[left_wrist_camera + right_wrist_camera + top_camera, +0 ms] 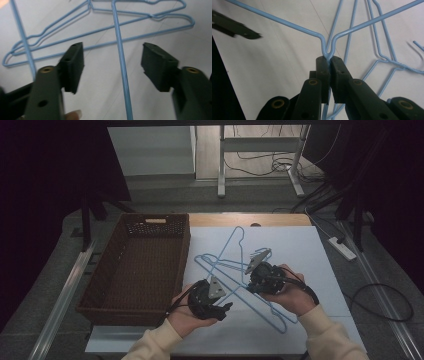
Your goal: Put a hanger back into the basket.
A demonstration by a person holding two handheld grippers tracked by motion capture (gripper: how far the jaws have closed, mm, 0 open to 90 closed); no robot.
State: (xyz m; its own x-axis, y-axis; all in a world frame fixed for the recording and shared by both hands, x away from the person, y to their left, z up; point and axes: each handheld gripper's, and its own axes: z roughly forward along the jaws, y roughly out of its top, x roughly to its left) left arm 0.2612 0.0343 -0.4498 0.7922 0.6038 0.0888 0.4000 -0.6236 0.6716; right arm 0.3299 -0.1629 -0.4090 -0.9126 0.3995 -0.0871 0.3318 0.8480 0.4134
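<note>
On the white mat right of the basket (135, 265), blue wire hangers (230, 265) lie crossed. The right gripper (329, 60) pinches one hanger's neck, jaws pressed tight on the wire. The left gripper (112, 67) is near, jaws spread astride a hanger bar (122, 72), not touching it.

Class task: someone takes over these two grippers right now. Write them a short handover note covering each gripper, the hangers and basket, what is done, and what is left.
Right gripper: shut on the neck of a blue wire hanger, where its two shoulder wires meet.
Left gripper: open, jaws either side of one hanger wire, pads not touching it.
Things: blue hangers lie crossed on the white board; the wicker basket at left holds none.
Done: one hanger gripped.
Left: probably close the left jaws, separate the hangers, and perhaps move them to the basket.
</note>
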